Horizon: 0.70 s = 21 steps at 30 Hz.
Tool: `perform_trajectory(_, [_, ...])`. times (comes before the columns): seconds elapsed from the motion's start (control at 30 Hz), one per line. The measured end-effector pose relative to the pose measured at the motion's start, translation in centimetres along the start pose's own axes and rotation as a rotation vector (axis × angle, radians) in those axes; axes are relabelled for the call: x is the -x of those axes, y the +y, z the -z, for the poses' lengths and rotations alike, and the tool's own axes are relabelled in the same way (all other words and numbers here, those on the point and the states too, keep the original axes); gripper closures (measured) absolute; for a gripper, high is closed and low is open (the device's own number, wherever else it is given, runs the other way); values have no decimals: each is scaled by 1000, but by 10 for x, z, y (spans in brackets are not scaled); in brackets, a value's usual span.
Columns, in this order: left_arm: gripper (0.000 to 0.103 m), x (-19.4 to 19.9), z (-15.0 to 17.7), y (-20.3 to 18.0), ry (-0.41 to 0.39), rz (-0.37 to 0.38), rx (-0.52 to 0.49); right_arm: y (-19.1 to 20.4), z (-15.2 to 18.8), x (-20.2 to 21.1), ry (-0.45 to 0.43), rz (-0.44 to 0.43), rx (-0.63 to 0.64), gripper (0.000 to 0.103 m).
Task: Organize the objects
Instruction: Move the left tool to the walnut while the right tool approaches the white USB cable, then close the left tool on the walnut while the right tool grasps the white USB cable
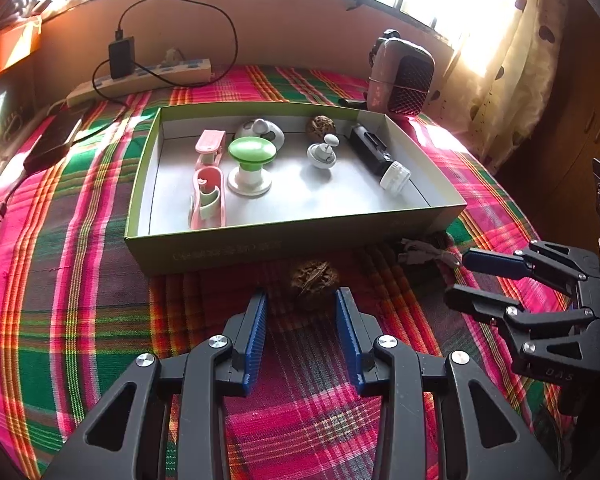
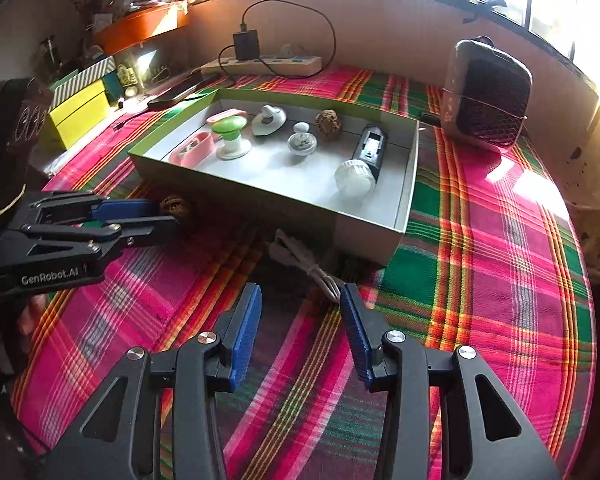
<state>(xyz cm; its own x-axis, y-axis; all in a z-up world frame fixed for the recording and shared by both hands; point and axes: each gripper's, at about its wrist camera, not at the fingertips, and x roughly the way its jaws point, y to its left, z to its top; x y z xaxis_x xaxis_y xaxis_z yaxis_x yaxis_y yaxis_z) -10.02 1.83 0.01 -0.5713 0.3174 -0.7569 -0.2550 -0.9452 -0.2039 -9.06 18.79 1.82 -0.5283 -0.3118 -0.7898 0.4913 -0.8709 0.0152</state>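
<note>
A brown walnut (image 1: 313, 285) lies on the plaid cloth just in front of the green box (image 1: 260, 246). My left gripper (image 1: 302, 296) is open, its blue pads on either side of the walnut's near half without pressing it; the right wrist view shows the left gripper (image 2: 164, 216) beside the walnut (image 2: 178, 210). My right gripper (image 2: 301, 288) is open and holds nothing, with a white cable (image 2: 312, 270) lying just ahead of its tips. The box holds a green-topped knob (image 1: 251, 160), pink pieces (image 1: 208, 196), white round pieces, another walnut (image 1: 321, 128) and a black torch (image 1: 374, 152).
A power strip (image 1: 140, 80) with a black charger and looped cord lies at the back by the wall. A pink mesh-fronted device (image 1: 402, 76) stands behind the box's right corner. A dark phone (image 1: 50, 146) lies on the left, and yellow boxes (image 2: 80, 114) stand beyond it.
</note>
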Motion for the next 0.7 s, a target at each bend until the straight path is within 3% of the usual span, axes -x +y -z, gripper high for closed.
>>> perform_trajectory(0.17, [70, 0, 1, -1, -5, -8, -14, -1, -2, 8, -34, 30, 11, 60])
perform_trajectory(0.33, [70, 0, 1, -1, -2, -4, -16, -4, -15, -9, -21, 50, 10, 60])
perform_trajectory(0.7, [70, 1, 1, -2, 11, 6, -20, 22, -5, -15, 27, -56, 79, 60])
